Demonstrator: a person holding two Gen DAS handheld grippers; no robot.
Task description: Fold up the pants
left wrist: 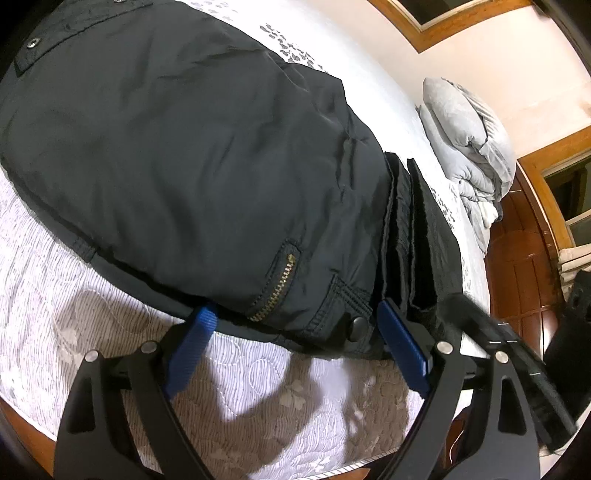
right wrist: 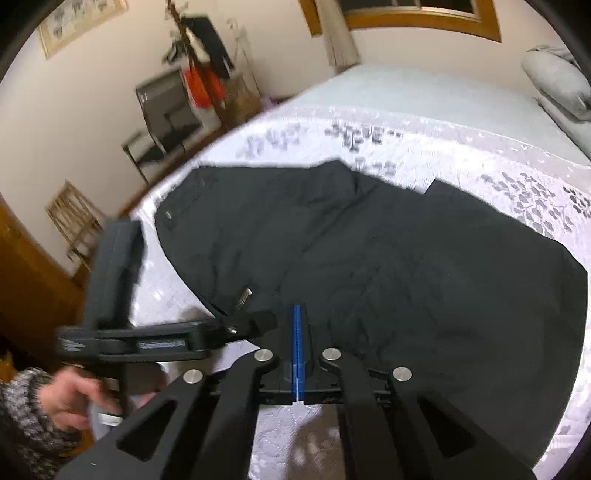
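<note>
Pants (left wrist: 177,155) lie spread flat across the bed (left wrist: 55,295), dark fabric covering most of the quilted white cover. Their near edge, with a brass zipper (left wrist: 275,290) and a black snap button (left wrist: 359,325), sits close to the near side of the bed. The left tool (left wrist: 295,325) hovers at that edge with its blue pads spread wide, one pad on each side of the zipper and button; the fabric lies between them but the pads do not press on it. The right tool (right wrist: 298,321) has its blue pads pressed flat together, their tips low over the near hem of the pants; whether any cloth is pinched between them cannot be told.

In the right wrist view the left tool crosses the frame to the left of the pants, held by a hand (right wrist: 79,397) in a grey knitted sleeve (right wrist: 26,417), and it blocks part of the near corner of the bed. Beyond the pants, at the far end of the bed, sits a folded grey blanket (left wrist: 467,147). Past the bed's far side stand a chair (right wrist: 162,122), hanging clothes with something red (right wrist: 201,86), and a small wooden rack (right wrist: 74,218) against the wall. Wooden-framed windows (right wrist: 402,13) run above.
</note>
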